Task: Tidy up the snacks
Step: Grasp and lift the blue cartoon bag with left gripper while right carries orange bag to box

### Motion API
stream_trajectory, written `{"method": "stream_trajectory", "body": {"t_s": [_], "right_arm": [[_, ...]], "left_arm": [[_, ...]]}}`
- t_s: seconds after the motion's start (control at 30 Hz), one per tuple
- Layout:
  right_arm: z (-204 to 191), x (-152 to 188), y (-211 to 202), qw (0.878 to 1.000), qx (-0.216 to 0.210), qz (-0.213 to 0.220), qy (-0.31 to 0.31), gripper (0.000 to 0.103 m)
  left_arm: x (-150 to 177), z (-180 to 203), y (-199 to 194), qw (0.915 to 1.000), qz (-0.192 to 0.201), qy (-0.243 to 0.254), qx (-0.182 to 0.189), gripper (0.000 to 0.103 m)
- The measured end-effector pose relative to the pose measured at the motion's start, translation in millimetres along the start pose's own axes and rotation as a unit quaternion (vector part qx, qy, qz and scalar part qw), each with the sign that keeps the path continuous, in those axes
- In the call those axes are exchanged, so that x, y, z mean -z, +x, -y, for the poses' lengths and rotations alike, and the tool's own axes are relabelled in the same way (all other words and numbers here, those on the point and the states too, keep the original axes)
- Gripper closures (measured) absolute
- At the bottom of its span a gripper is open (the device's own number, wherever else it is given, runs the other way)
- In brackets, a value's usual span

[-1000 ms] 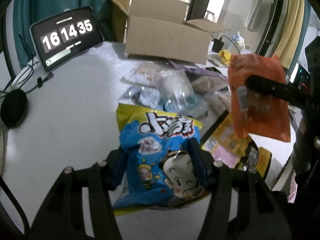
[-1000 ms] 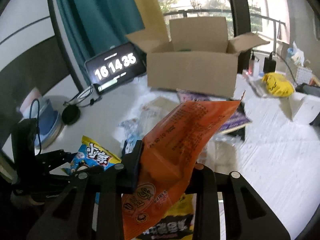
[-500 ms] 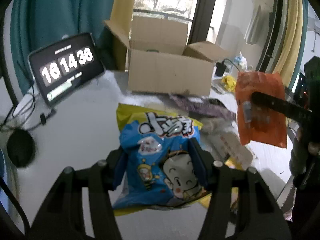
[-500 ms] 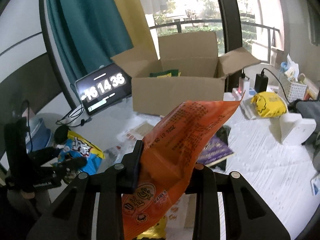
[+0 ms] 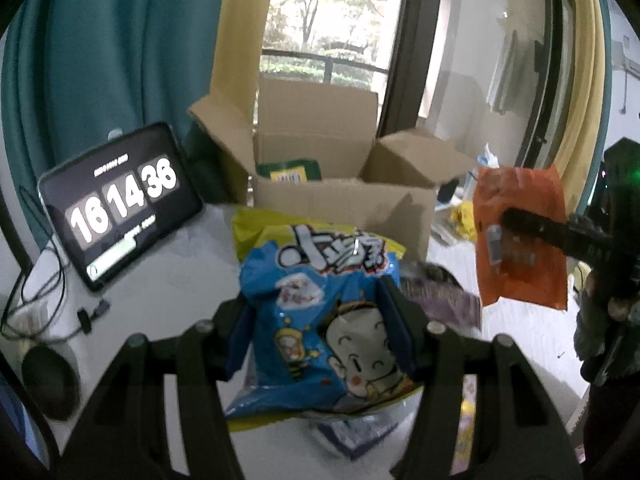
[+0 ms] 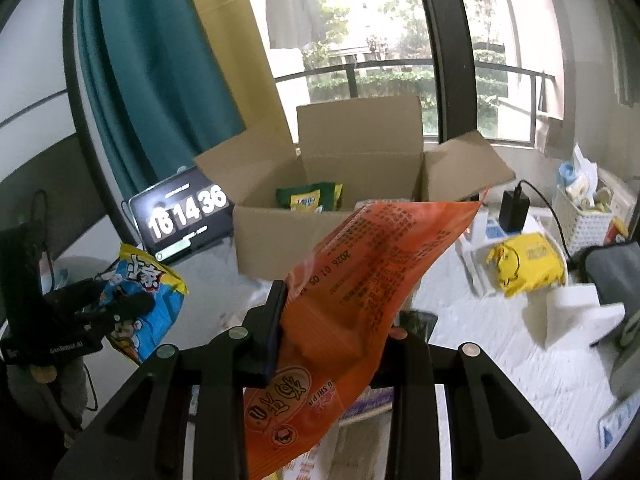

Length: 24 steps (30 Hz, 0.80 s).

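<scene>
My left gripper [image 5: 320,328] is shut on a blue and yellow snack bag [image 5: 320,292] and holds it in the air before the open cardboard box [image 5: 340,204]. My right gripper [image 6: 336,320] is shut on an orange snack bag [image 6: 360,280], also lifted, in front of the box [image 6: 280,232]. A green and yellow snack bag [image 6: 310,198] lies inside the box. The orange bag [image 5: 520,236] shows at the right of the left wrist view. The blue bag [image 6: 148,292] shows at the left of the right wrist view.
A tablet clock [image 5: 116,204] leans left of the box, with cables and a black puck [image 5: 50,384] beside it. More snack packets [image 5: 444,296] lie on the white table below. A yellow bag [image 6: 528,264], charger [image 6: 514,208] and white basket [image 6: 588,220] sit at the right.
Both grippers have risen with their bags and moved toward the box, so its inside now shows. The snack pile on the table has dropped below view.
</scene>
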State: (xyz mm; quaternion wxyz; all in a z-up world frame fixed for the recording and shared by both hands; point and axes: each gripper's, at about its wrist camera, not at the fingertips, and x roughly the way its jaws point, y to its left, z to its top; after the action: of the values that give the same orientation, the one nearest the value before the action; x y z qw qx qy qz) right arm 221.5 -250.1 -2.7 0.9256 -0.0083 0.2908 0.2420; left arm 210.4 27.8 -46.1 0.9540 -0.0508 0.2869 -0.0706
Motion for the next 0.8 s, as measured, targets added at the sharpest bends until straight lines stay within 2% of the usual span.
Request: {"method": "stream_trajectory", "body": {"t_s": [0.43,0.8], "right_arm": [[18.7,-51.8,30.2,0.999,-0.002,0.028,-0.017,0.070],[41.3,-77.3,49.7,0.999,0.007,0.045,-0.015,0.070]], "left_arm": [[-58.3,-1.2,23.7,0.9986,0.050,0.013,-0.016,0.044],[-107.6,-3.2,60.7,0.9961,0.079,0.030,-0.025,0.044]]}}
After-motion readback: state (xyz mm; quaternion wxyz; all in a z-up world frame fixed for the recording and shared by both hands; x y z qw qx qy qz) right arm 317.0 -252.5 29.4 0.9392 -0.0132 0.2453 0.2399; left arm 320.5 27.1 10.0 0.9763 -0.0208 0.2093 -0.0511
